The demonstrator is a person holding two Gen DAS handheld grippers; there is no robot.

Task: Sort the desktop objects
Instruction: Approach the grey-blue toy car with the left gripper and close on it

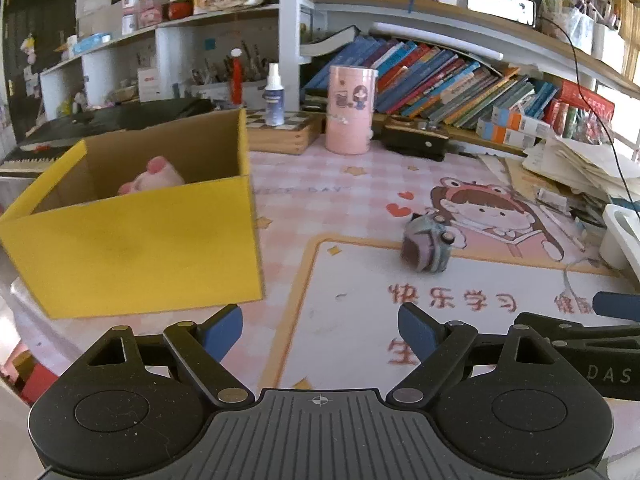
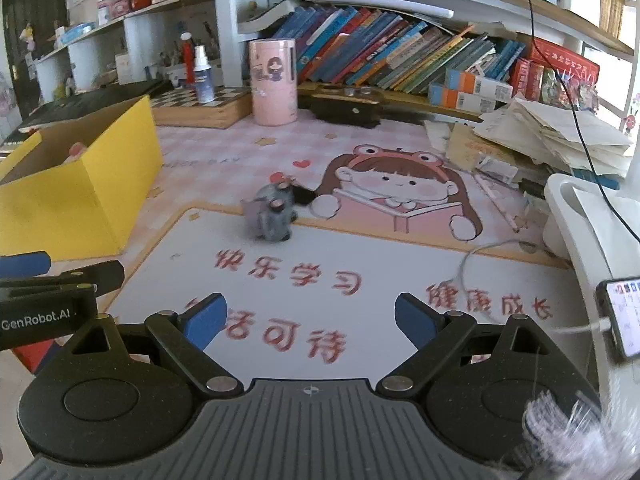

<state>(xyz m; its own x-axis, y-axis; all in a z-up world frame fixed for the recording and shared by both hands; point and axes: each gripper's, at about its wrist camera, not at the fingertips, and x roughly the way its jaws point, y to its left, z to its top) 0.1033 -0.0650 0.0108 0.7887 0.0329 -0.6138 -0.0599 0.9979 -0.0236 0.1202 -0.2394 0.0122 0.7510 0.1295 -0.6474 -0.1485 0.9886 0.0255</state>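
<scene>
Bookshelf (image 2: 400, 56): runs along the back of the desk, packed with leaning books in blue, orange and green; spine titles too small to read.
Desk mat (image 2: 360, 240): pink checked mat with a cartoon girl in a frog hood holding a book; faint grey "NICE DAY" near the box; red Chinese writing on the white panel reads "快乐学习", "健康成长", and a lower line ending "可待".
Yellow box (image 1: 132, 248): open-topped cardboard box, yellow outside and brown inside, on the left of the mat; no print visible on its faces.
Paper pile (image 2: 560, 136): loose sheets stacked at the right edge, writing not legible.
Left gripper (image 1: 320, 330): jaws spread wide, blue pads apart, nothing between them, hovering over the white panel just right of the yellow box; "GenRobot.AI" printed on its side in the right wrist view.
Right gripper (image 2: 310, 316): jaws likewise wide and empty, over the red writing; letters "DAS" show on its body in the left wrist view.
Pink canister (image 1: 350, 110): upright at the back of the mat, with a cartoon girl sticker.
Pink plush toy (image 1: 156, 178): lies inside the yellow box.
Spray bottle (image 1: 274, 96): white, blue label unreadable, standing on a chequered wooden board.
Phone (image 2: 624, 316): lit screen at the right edge, icons too small to read.
Small grey toy (image 2: 274, 214): blurred purple-grey object on the mat at the white panel's top border, ahead of both grippers, well apart from the yellow box.
</scene>
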